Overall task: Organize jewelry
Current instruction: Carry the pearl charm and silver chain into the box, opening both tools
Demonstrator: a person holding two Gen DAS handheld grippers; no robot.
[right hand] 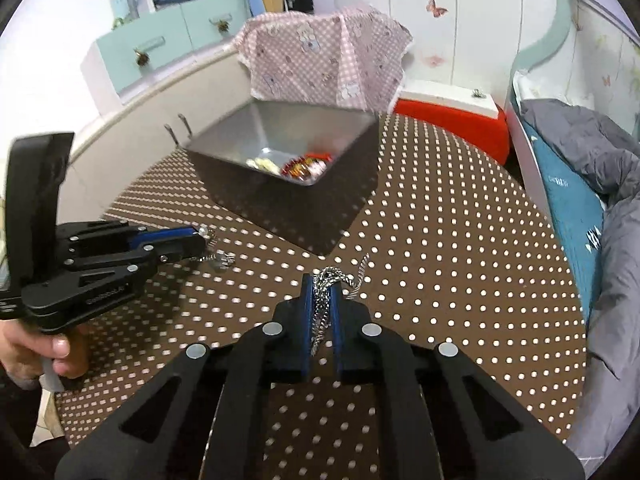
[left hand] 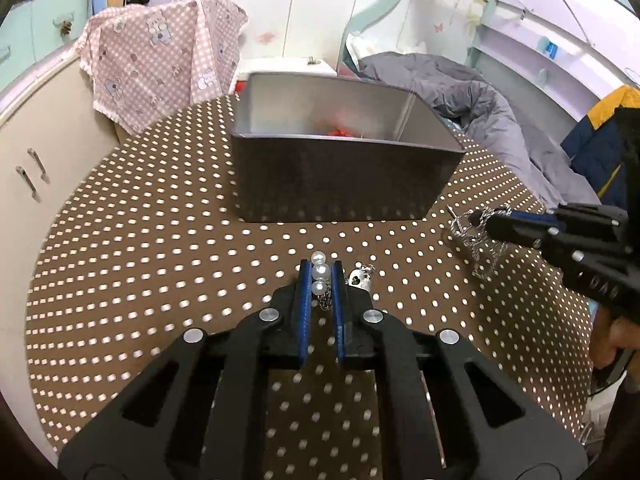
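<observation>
My left gripper (left hand: 321, 268) is shut on a pearl chain (left hand: 320, 271), three pearls held between its blue pads, just above the brown dotted tablecloth (left hand: 160, 264); a silver charm (left hand: 359, 278) hangs beside it. It also shows in the right wrist view (right hand: 202, 240). My right gripper (right hand: 322, 280) is shut on a twisted silver chain (right hand: 328, 278), also seen in the left wrist view (left hand: 478, 236). A black metal-lined box (left hand: 340, 176) stands behind both, holding red and pale jewelry (right hand: 296, 166).
A pink patterned cloth (left hand: 160, 64) hangs over a chair behind the table. A beige cabinet (left hand: 44, 160) stands at left. A grey duvet on a bed (right hand: 592, 152) lies right. A red and white box (right hand: 448, 112) sits beyond the table.
</observation>
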